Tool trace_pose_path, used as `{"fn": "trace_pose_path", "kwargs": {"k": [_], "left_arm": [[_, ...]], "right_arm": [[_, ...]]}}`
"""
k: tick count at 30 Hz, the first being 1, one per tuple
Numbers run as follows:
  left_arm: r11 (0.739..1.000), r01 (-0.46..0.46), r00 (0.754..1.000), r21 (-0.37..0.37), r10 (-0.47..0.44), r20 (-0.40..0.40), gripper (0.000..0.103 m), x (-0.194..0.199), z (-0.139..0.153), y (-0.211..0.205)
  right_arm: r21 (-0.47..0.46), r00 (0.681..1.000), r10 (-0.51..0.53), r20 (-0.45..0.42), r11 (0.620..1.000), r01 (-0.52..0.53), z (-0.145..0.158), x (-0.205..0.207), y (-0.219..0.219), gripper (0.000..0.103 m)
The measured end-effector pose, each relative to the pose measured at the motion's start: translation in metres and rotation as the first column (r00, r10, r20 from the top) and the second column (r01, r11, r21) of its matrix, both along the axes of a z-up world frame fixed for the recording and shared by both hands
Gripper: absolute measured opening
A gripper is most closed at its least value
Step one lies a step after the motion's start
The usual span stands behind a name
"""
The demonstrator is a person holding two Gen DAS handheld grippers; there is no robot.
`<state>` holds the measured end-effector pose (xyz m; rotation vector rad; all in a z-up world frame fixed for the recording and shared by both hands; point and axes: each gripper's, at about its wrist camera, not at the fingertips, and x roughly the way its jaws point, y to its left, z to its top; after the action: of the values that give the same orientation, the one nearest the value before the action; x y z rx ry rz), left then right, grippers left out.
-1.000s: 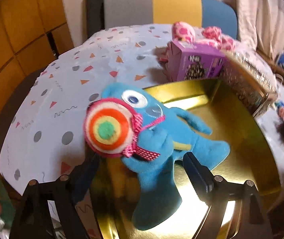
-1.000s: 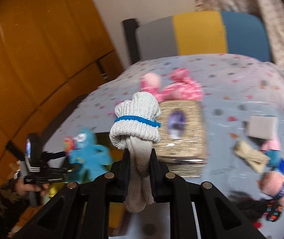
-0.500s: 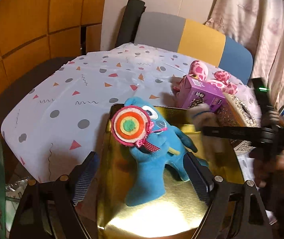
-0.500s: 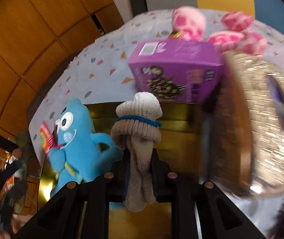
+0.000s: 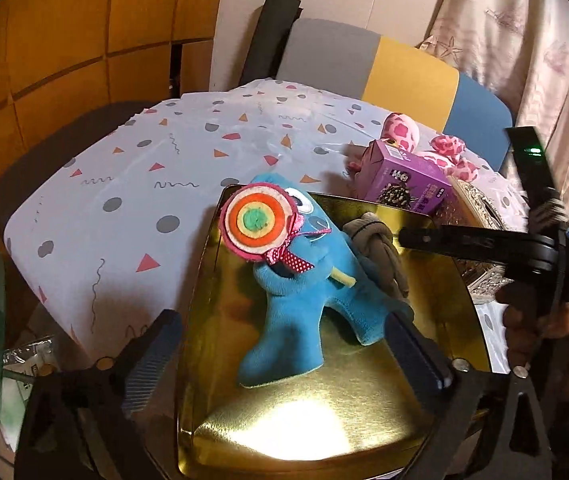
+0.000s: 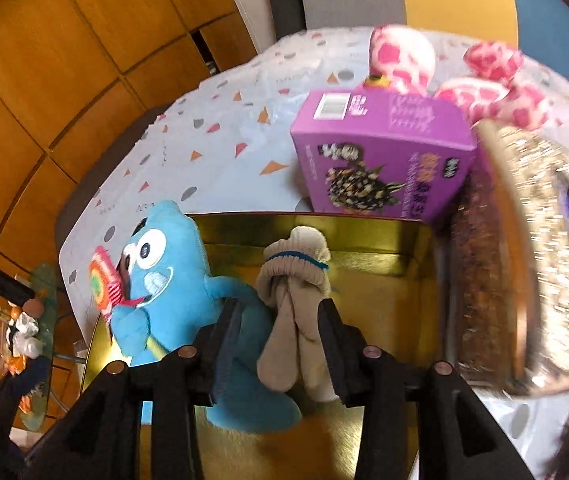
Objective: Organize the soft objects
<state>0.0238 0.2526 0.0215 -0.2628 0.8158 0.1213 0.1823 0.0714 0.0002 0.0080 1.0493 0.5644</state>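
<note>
- Progress looked partial to us: one soft toy, the blue plush (image 5: 304, 280), lay inside the gold tray (image 5: 324, 420) with its felt lollipop (image 5: 258, 222) up by its face.
- Our left gripper (image 5: 284, 356) stood wide open and empty, its fingers either side of the plush's legs without touching them; we judged that placement finished.
- Our right gripper (image 6: 280, 336) had its fingers parted a little, and the knotted sock (image 6: 294, 276) hung between them over the tray, just beside the plush.
- We could not tell from the right wrist view whether the pads gripped the sock or had let it go, since gaps seemed to show on both sides of it.
- From the left wrist view the sock (image 5: 376, 248) sat low against the plush's far side, so we judged it was on the tray or nearly so.
- Left to do, as we read it: the pink spotted plush (image 6: 456, 76) lay on the surface (image 5: 144, 184) behind the purple box (image 6: 380, 160), well outside the tray.
- The box and the glittery case (image 6: 544, 240) beside the tray looked stiff rather than soft, so we took them as not part of the sorting.
- Other soft things may have lain off to the right, but there the view was too blurred to say.
</note>
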Motion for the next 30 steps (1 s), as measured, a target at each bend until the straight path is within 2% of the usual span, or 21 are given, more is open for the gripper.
{"fn": "trace_pose_path", "kwargs": {"k": [5,10,16,21,26,30], "left_arm": [[1.000,-0.006,1.000,0.028,0.006,0.000,0.103,-0.004,0.001,-0.010],[0.998,0.007,0.999,0.057,-0.009,0.034,0.103,-0.006,0.004,-0.021],[0.992,0.044,0.997,0.119,-0.052,0.065,0.103,-0.008,0.010,-0.040],[0.990,0.081,0.992,0.119,-0.092,0.091,0.103,-0.006,0.016,-0.054],[0.987,0.140,0.984,0.081,-0.148,0.102,0.103,-0.001,0.019,-0.070],[0.977,0.194,0.973,0.090,-0.203,0.109,0.103,-0.001,0.021,-0.086]], "right_arm": [[-0.040,0.996,0.004,0.085,0.999,-0.001,0.013,-0.025,-0.016,0.042],[-0.051,0.989,-0.016,0.145,0.998,0.024,0.023,-0.047,-0.043,0.042],[-0.028,0.981,-0.082,0.176,0.996,0.088,0.034,-0.063,-0.091,0.042],[-0.024,0.968,-0.165,0.187,0.985,0.173,0.038,-0.065,-0.138,0.042],[-0.034,0.937,-0.291,0.193,0.953,0.302,0.040,-0.063,-0.200,0.042],[-0.032,0.880,-0.437,0.186,0.893,0.450,0.040,-0.058,-0.262,0.042]]}}
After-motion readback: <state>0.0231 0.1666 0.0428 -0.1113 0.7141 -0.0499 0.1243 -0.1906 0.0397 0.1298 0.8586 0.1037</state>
